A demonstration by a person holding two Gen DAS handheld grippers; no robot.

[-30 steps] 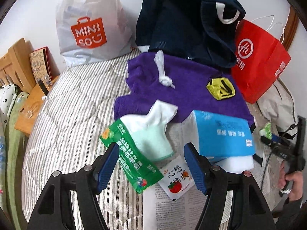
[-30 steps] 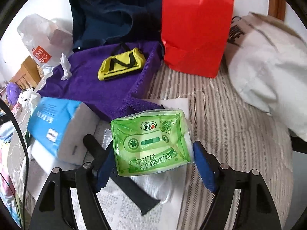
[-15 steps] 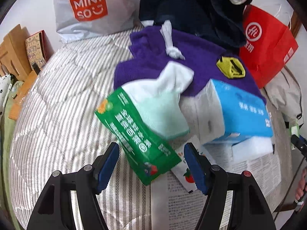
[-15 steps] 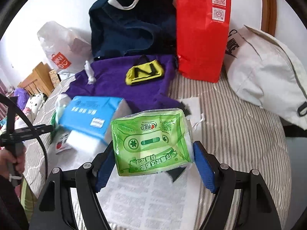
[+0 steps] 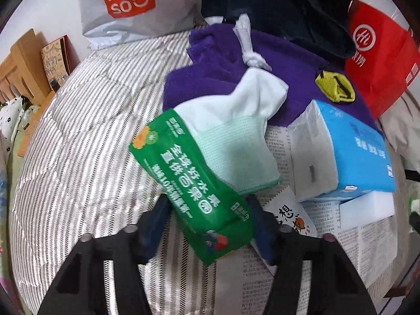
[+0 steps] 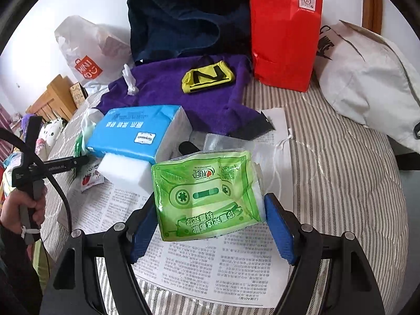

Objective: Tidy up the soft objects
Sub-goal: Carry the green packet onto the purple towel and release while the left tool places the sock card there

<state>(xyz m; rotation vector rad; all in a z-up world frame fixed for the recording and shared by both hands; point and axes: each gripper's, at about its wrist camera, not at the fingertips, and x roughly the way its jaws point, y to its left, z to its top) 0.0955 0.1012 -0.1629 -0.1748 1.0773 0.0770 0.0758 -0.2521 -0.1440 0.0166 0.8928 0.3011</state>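
While its jaws are closing, the left gripper (image 5: 207, 223) has the dark green packet (image 5: 194, 191) between its fingers, not clearly pressed; a white-and-mint sock (image 5: 236, 136) lies on this packet, just beside the blue tissue pack (image 5: 351, 157). From the right wrist, the right gripper (image 6: 210, 223) clamps a light green pouch (image 6: 207, 194), near the same tissue pack (image 6: 136, 131), above the newspaper (image 6: 223, 267).
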